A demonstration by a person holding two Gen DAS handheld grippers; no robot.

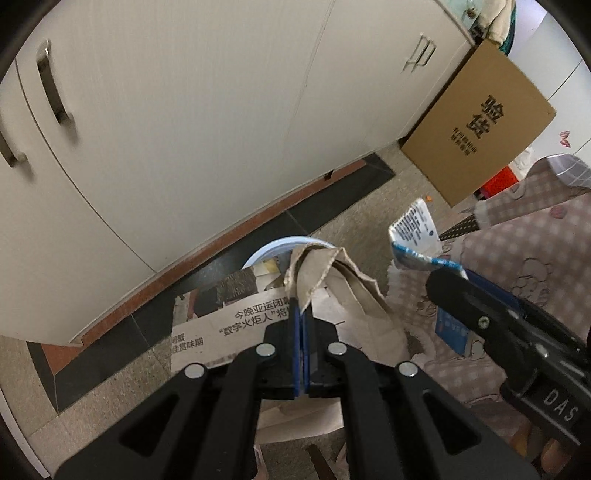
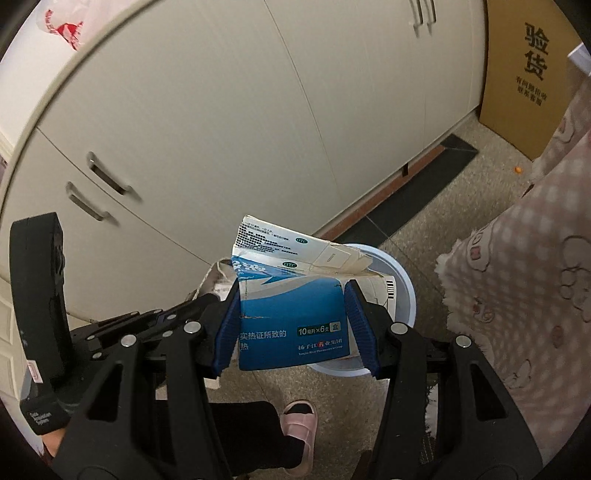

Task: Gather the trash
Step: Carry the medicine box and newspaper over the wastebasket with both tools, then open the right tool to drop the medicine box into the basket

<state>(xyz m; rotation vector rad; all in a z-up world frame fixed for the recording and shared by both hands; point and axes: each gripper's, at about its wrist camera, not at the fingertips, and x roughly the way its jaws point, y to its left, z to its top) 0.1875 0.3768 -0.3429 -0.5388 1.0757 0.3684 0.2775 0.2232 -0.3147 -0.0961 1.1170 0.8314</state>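
Trash in both grippers, above a pale blue bin (image 2: 400, 291) on the speckled floor (image 1: 369, 199).

Left gripper (image 1: 301, 314): jaws pressed almost together, blue pads pinching a crumpled brown paper (image 1: 347, 280) that flops forward and to the right of the tips. Below and ahead of the jaws, a newspaper sheet (image 1: 221, 325) with printed Chinese headlines, draped over the bin's near rim; only a sliver of rim visible past it in the left wrist view.

Right gripper (image 2: 291, 314): jaws spread about the width of a flattened blue-and-white medicine box (image 2: 291, 317), one pad against each side edge, torn white flap sticking up beyond the tips. Bin directly under and beyond the box, seen far more fully here.

Only in the left wrist view: the box edge-on, off to the right of the jaws, plus red items on the floor behind a cardboard carton (image 1: 480, 122).

Only in the right wrist view: a pink slipper (image 2: 299, 428) below the jaws, a white bag with red print (image 2: 62, 26) at upper left.

In both: cream cabinet doors (image 1: 184, 129) ahead, pink checked fabric (image 2: 517, 295) to the right.
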